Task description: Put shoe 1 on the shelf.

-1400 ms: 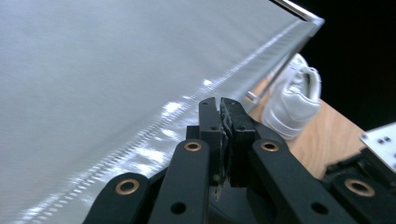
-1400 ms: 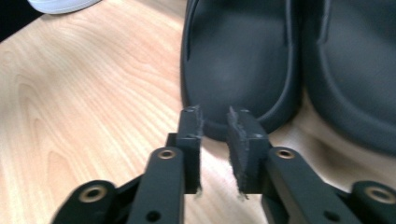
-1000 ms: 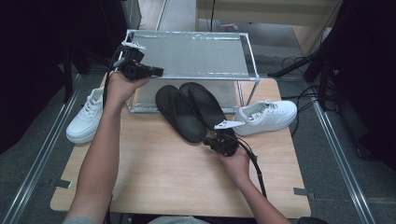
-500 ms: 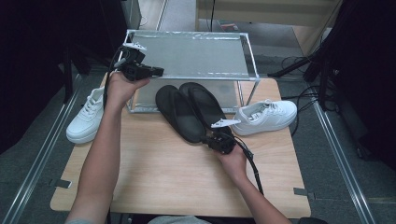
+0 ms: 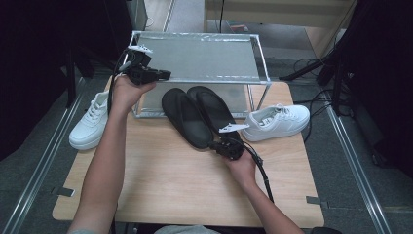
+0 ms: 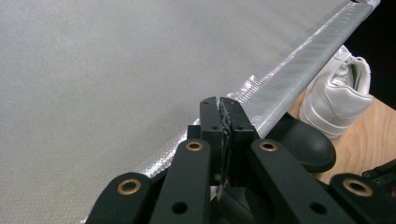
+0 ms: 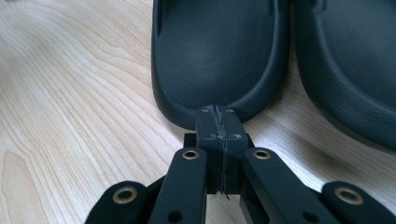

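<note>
The right gripper [image 7: 219, 112], jaws pressed together and empty, noses the heel of the left black slipper [image 7: 217, 56]. Pushing on risks shoving it into its twin [image 5: 212, 108]; the left gripper [image 5: 164, 74], also clamped on nothing, hovers over the rack [image 5: 195, 56]

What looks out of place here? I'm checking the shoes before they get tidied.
Both pairs are off the shoe rack. The two black slippers lie side by side, toes under the rack. The white sneakers are split: one at the rack's right, one at the table's left edge, overhanging it. Nothing looks damaged.
</note>
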### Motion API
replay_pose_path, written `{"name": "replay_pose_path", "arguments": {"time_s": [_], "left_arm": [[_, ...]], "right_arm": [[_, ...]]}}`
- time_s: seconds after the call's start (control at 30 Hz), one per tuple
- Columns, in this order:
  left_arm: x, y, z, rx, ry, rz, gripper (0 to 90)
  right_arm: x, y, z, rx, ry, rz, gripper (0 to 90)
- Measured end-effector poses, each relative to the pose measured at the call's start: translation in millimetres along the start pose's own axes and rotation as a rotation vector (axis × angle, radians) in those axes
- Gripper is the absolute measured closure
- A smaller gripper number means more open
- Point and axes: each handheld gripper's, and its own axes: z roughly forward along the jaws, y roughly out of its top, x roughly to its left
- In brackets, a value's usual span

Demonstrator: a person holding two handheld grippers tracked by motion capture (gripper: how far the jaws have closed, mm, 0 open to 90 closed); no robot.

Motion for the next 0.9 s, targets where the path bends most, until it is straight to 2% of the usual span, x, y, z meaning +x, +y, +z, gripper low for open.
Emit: {"name": "replay_pose_path", "arguments": {"time_s": [0.27, 0.6, 0.9], "left_arm": [[-0.6, -0.3, 0.1, -0.002, 0.004, 0.0, 89.0], [0.2, -0.6, -0.2, -0.002, 0.0, 0.001, 88.6], [0.3, -0.9, -0.5, -0.003, -0.001, 0.002, 88.5]], "right_arm": [[8.0, 6.1, 9.9, 0.006, 0.018, -0.004, 90.0], [24.0, 17.2, 30.7, 0.0, 0.045, -0.01, 90.0], [32.7, 29.9, 47.2, -0.023, 0.055, -0.001, 89.6]]}}
